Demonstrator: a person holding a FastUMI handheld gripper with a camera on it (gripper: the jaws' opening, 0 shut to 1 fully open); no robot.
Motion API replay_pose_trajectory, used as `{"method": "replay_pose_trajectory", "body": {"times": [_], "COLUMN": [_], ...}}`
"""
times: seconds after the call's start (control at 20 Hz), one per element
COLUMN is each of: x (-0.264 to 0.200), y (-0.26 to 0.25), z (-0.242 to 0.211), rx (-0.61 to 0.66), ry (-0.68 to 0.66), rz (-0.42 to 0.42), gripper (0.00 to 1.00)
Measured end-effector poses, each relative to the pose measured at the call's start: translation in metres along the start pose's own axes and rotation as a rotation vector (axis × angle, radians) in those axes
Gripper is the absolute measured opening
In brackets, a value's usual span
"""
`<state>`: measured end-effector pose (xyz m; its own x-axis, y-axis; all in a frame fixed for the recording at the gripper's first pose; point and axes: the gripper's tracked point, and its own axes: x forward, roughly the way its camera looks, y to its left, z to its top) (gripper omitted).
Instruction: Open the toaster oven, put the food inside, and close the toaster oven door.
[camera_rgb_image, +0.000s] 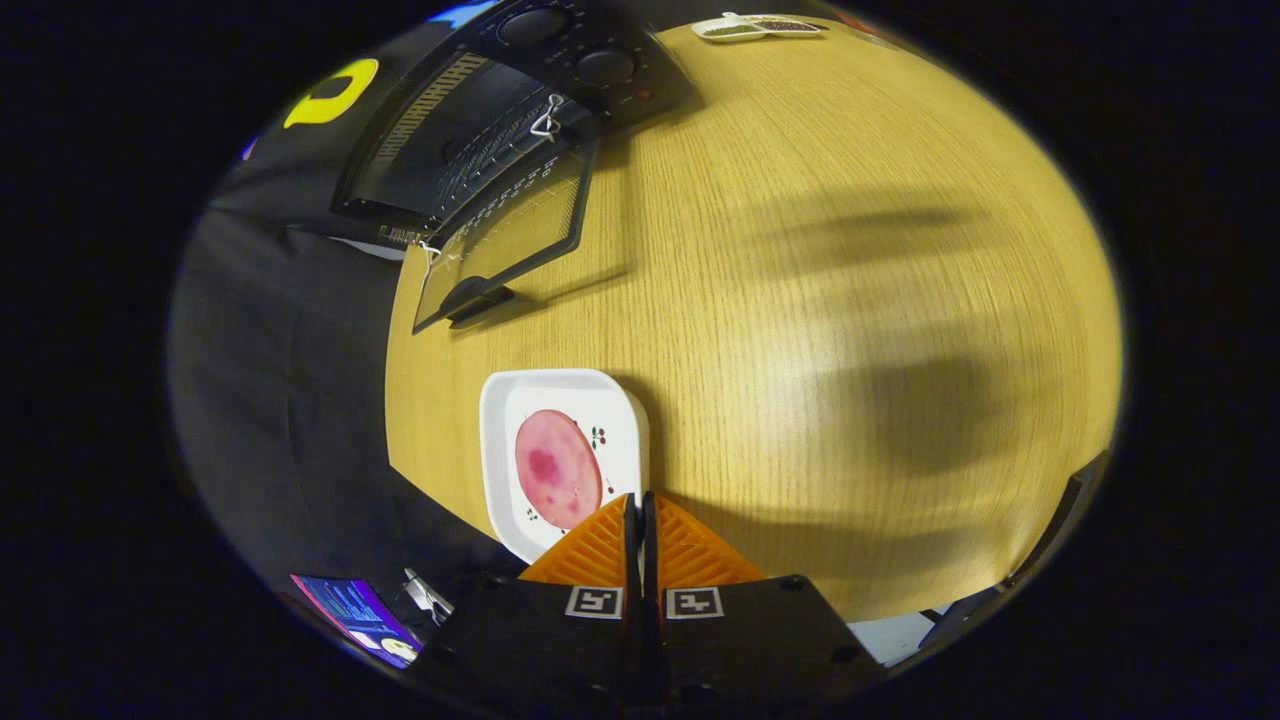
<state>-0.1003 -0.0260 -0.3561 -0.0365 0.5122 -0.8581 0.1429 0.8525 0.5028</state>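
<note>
A black toaster oven (470, 130) stands at the far side of the wooden table (820, 300), its glass door (505, 245) swung down and open, the handle (478, 297) nearest me. A white square plate (500, 400) lies just ahead of my fingers, carrying a round pink slice of food (557, 468). My gripper (640, 505) is shut with nothing between its fingers; the tips hang over the plate's near right corner, beside the slice.
A small white tray (757, 27) with dark contents sits at the table's far edge. A lit screen (355, 612) lies low beside the gripper, off the table. Black cloth borders the table beside the plate and oven.
</note>
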Motion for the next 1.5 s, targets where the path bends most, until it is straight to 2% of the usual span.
{"method": "replay_pose_trajectory", "body": {"times": [0.4,0.75,0.95,1.25,1.5], "x": [-0.002,0.0,0.005,0.017,0.019], "y": [0.052,0.112,0.118,0.133,0.143], "z": [-0.019,-0.011,0.002,0.033,0.083], "rx": [0.076,0.201,0.365,0.483,0.637], "ry": [-0.094,-0.289,-0.401,-0.491,-0.605], "rz": [0.071,0.135,0.084,0.106,0.144], "gripper": [0.02,0.02,0.02,0.02,0.02]}}
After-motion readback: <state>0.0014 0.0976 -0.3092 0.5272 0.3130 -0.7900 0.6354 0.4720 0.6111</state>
